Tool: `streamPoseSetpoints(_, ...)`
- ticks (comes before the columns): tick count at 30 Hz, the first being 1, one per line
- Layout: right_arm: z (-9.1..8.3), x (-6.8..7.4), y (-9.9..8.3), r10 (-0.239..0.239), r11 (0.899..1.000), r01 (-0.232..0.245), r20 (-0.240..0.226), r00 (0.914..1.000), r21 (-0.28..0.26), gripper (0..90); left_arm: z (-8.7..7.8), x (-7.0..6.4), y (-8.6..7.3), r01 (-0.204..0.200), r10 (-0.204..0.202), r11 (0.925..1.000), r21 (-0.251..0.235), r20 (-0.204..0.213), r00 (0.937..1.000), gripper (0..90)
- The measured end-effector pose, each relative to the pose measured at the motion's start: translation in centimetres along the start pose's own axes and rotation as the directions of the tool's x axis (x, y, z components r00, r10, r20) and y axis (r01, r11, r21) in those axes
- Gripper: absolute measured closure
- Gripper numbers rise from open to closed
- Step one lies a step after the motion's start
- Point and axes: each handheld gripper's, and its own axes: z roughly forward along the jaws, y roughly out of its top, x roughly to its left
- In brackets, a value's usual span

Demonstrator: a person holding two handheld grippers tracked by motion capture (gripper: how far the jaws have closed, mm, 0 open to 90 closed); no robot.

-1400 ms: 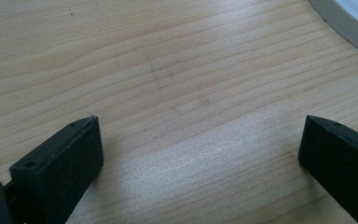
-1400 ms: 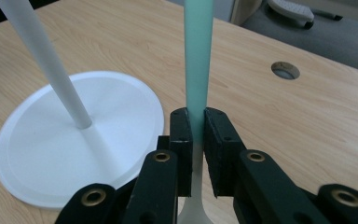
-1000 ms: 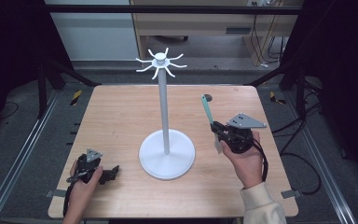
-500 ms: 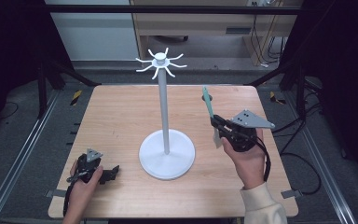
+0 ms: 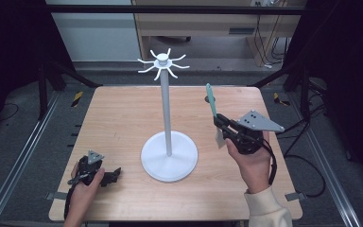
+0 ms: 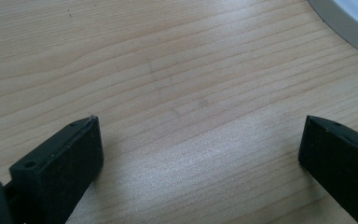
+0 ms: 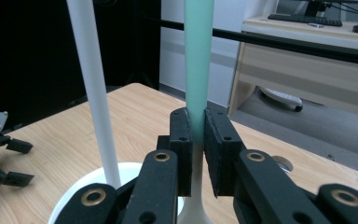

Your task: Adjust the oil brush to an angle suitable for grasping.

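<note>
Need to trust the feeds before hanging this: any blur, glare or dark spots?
High view: table evenly lit, surroundings very dark, slightly soft. Left gripper view: sharp wood grain, soft shadow under the jaws. Right gripper view: utensil and pole clear, black background at left, no glare.

Utensil (image 5: 211, 105): slim, long handle pale green, lower end white and widening to a flat head. Pose near upright, green end up and leaning slightly toward the far left, white end down. Raised off the table (image 5: 123, 113), right of centre. Clamped at the green-to-white transition between the jaws of the right gripper (image 5: 221, 124). Right gripper view: handle (image 7: 198, 70) rises straight out of the closed jaws.
</note>
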Motion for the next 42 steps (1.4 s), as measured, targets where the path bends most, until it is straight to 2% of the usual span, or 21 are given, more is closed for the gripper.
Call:
streamPoseSetpoints(12,-0.6,0.9,1.1,-0.009,0.999,0.008,-0.024,0.9997,-0.039,81.8,0.1,0.0,0.1,-0.001,0.001,1.0000,-0.002,0.003,1.0000,0.0)
streamPoseSetpoints(18,-0.8,1.5,2.4,-0.007,0.997,0.003,-0.050,0.9987,-0.076,81.8,0.1,0.0,0.1,-0.004,0.004,1.0000,-0.002,0.004,1.0000,0.0)
streamPoseSetpoints(23,-0.8,2.1,2.9,-0.032,0.996,0.027,-0.056,0.9979,-0.084,81.8,0.1,0.0,0.1,-0.005,0.005,1.0000,-0.003,0.005,1.0000,0.0)
streamPoseSetpoints(42,-1.2,2.7,3.4,-0.036,0.994,0.027,-0.082,0.9960,-0.103,81.8,0.1,0.0,0.1,-0.008,0.008,1.0000,0.000,0.009,0.9999,0.0)
